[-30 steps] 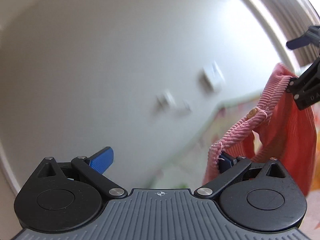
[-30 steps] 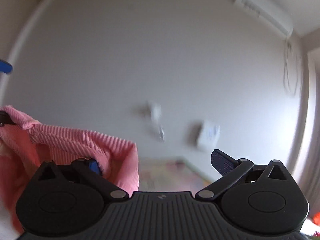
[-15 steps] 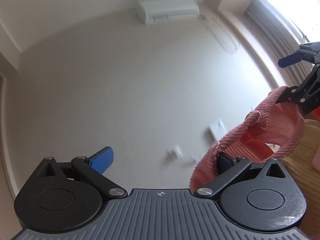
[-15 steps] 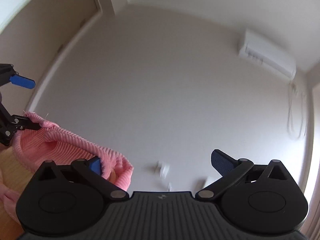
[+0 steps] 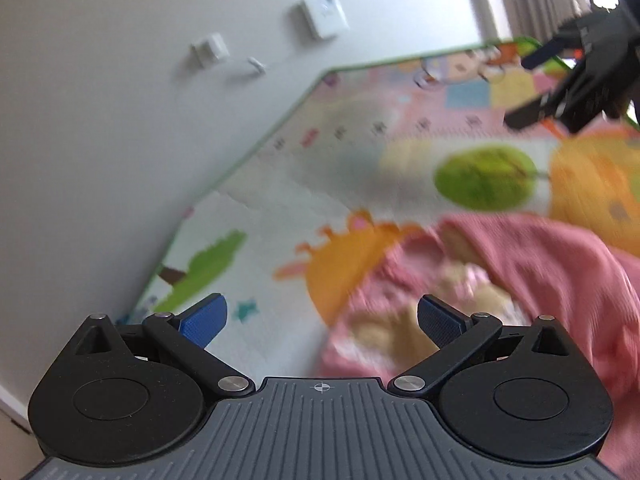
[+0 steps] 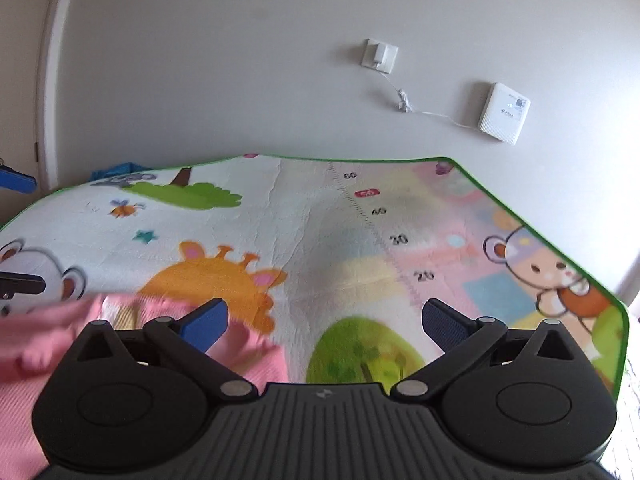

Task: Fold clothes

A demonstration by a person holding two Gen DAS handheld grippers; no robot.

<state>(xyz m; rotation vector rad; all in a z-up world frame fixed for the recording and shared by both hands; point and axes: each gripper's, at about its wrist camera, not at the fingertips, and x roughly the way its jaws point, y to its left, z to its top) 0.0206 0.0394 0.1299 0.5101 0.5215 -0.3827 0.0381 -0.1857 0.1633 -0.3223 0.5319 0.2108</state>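
Note:
A pink ribbed garment (image 5: 540, 264) with a cream inner side lies crumpled on the colourful play mat (image 5: 280, 216). In the left wrist view it spreads to the lower right, and my left gripper (image 5: 320, 320) is open just above its left edge with nothing between the fingers. My right gripper (image 5: 528, 86) hovers open at the upper right, clear of the cloth. In the right wrist view the garment (image 6: 24, 360) fills the lower left. The right gripper (image 6: 324, 322) is open over the mat (image 6: 320, 220), its left finger above the cloth's edge. The left gripper (image 6: 20, 232) shows at the far left.
The mat has a green border and ends at a white wall (image 6: 240, 60). A socket with a cable (image 6: 379, 55) and a small white box (image 6: 504, 112) hang on the wall. A blue cloth (image 6: 116, 170) lies at the mat's far left edge. A curtain (image 5: 532, 0) hangs at the right.
The garment was held up in the air, hanging from one finger of each gripper. It now lies on the mat, free of both grippers, and both views have tilted down toward the floor.

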